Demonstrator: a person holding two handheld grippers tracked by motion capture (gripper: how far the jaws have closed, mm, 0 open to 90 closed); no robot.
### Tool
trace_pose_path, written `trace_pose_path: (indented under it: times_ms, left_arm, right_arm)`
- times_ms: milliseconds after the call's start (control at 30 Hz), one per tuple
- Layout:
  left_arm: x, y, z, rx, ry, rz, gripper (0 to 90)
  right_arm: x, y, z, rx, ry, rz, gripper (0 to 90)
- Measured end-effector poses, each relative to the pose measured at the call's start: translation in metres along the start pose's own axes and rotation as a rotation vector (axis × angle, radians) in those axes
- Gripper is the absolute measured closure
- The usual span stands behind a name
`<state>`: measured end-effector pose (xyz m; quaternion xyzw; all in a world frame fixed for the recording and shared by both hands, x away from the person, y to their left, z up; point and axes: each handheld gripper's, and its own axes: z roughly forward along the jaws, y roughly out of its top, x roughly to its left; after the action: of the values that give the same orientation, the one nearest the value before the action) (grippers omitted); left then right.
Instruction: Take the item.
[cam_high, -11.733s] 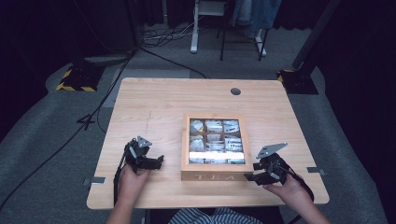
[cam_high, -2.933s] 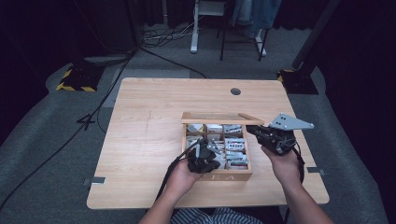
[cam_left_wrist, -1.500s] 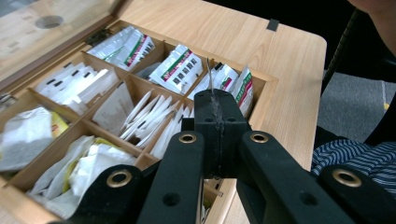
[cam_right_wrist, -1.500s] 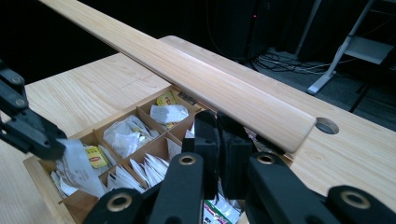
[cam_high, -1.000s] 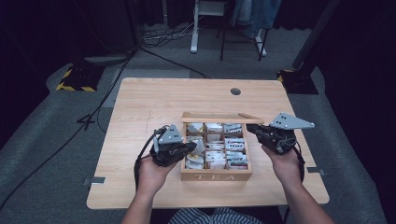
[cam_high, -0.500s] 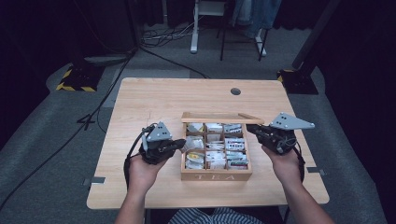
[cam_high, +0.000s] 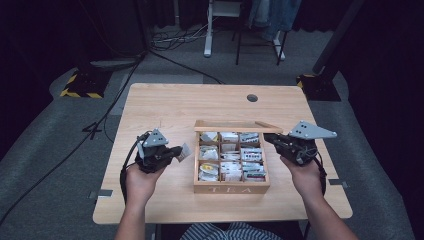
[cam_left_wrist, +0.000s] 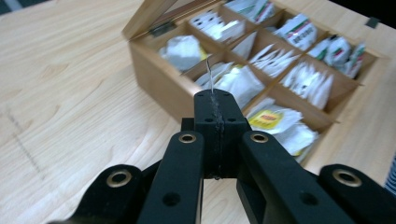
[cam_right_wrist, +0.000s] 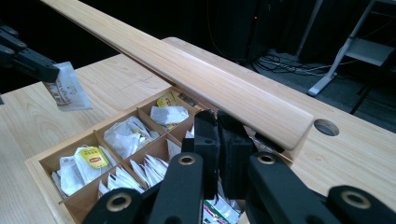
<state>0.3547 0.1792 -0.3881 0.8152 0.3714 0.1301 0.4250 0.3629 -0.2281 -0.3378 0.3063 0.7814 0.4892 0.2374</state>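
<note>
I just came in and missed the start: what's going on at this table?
A person is working with a hand-held tool in each hand at a wooden tea box whose lid stands open. The left tool is shut on a tea bag, held above the table just left of the box. The right tool sits by the box's right rear corner, under the raised lid; whether it grips anything cannot be told. The compartments hold many more tea bags.

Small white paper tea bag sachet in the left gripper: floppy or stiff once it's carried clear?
Probably light and fairly limp: the small white paper tea bag sachet hangs from the left gripper by one pinched edge. In the left gripper view it shows as a thin sliver, so it likely flutters and could slip if the grip loosens.
</note>
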Motion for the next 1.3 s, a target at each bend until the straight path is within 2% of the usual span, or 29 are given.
trace_pose_path:
  times_ms: [33,67,200,233,433,567,633,1067,1300]
  left_arm:
    - [0.0,0.0,0.0,0.0,0.0,0.0,89.5]
    - [0.005,-0.003,0.002,0.007,0.011,-0.022,89.4]
    - [0.012,-0.008,0.004,0.02,0.034,-0.032,89.5]
    - [0.014,-0.011,0.005,0.019,0.041,-0.055,89.4]
    - [0.027,-0.02,0.01,0.041,0.072,-0.095,89.4]
    - [0.033,-0.024,0.012,0.043,0.072,-0.118,89.4]
    - [0.037,-0.028,0.015,0.063,0.085,-0.138,89.3]
    - [0.051,-0.041,0.022,0.062,0.082,-0.21,89.6]
    - [0.056,-0.046,0.025,0.067,0.08,-0.233,89.6]
  right_arm:
    - [0.0,0.0,0.0,0.0,0.0,0.0,86.7]
    - [0.0,0.0,0.0,0.0,0.0,0.0,86.7]
    - [0.0,0.0,0.0,0.001,0.0,0.0,86.7]
    - [0.0,0.0,0.0,0.0,0.001,0.0,86.6]
    - [0.0,0.0,0.0,0.001,0.002,-0.001,86.6]
    - [0.0,0.0,0.0,0.001,0.002,-0.001,86.6]
    - [0.0,0.0,0.0,0.0,0.002,-0.001,86.6]
    - [0.0,-0.001,0.0,-0.001,0.002,-0.002,86.2]
    - [0.001,-0.001,0.001,0.002,0.003,-0.005,86.2]
